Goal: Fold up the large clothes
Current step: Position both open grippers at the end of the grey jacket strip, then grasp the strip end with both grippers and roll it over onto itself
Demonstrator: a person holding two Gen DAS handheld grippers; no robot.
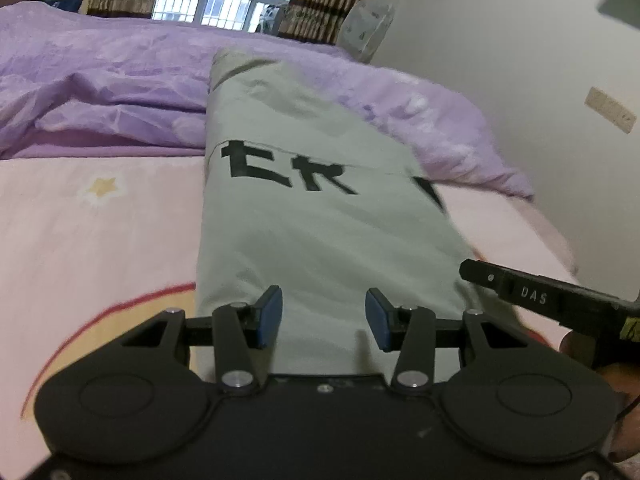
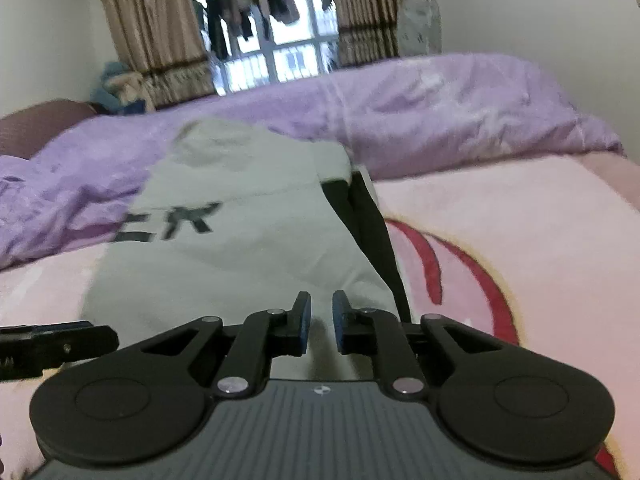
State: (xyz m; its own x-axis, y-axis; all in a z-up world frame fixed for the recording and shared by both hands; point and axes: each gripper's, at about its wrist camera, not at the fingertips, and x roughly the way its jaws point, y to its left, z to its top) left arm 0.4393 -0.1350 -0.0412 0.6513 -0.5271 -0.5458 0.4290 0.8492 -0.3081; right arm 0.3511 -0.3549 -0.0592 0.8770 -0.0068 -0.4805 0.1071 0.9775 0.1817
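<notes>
A grey garment with black letters (image 1: pixel 316 236) lies folded into a long strip on the pink bed sheet (image 1: pixel 92 232), running away from me. My left gripper (image 1: pixel 324 316) is open over the strip's near end, with nothing between its blue pads. The garment also shows in the right wrist view (image 2: pixel 240 256), with a black panel along its right edge. My right gripper (image 2: pixel 320 320) hovers over the near right corner, its jaws a narrow gap apart and empty. The right gripper's body (image 1: pixel 540 296) shows at the right of the left view.
A rumpled purple duvet (image 1: pixel 100 80) is heaped across the far side of the bed and under the garment's far end. The pink sheet (image 2: pixel 520 240) spreads to both sides. A white wall (image 1: pixel 520 60) stands close on the right, a curtained window (image 2: pixel 276 48) behind.
</notes>
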